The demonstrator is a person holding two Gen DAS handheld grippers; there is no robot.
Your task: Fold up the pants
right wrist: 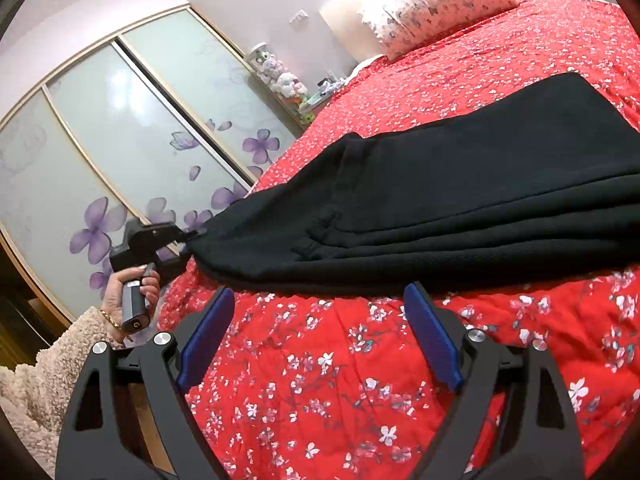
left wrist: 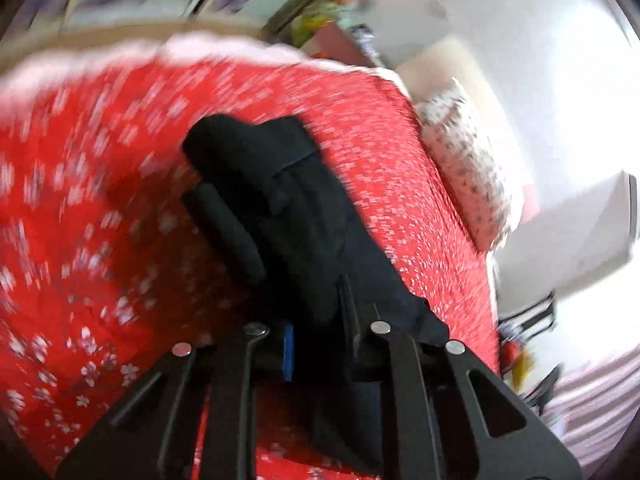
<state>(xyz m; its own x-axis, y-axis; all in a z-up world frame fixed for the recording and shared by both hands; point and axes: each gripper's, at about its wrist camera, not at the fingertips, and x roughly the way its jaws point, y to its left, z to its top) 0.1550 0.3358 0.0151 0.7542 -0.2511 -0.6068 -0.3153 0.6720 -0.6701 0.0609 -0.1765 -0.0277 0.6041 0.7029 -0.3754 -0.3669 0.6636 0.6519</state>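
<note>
A: So, what can be counted here?

B: One pair of black pants [right wrist: 460, 200], two grippers, one pillow [right wrist: 436, 4], and one red bedspread [right wrist: 360, 380] with small white flowers. Behind it, a wardrobe [right wrist: 120, 152] with three frosted panels and purple flower prints.

A: And the pants?

B: Plain black, thick cloth, lying across the bedspread in stacked layers, several folded edges showing along the near side. One end is lifted off the bed.

A: By which gripper?

B: The left gripper [right wrist: 192, 240], held in a hand [right wrist: 128, 296] with a fluffy beige sleeve [right wrist: 52, 368]. Its jaws are pinched on that end of the cloth; in its own blurred view the dark fabric [left wrist: 304, 216] drapes over the fingers.

A: The other one?

B: The right gripper [right wrist: 320, 332] hangs just short of the pants' near edge, blue pads [right wrist: 432, 336] spread wide, nothing between them.
</note>
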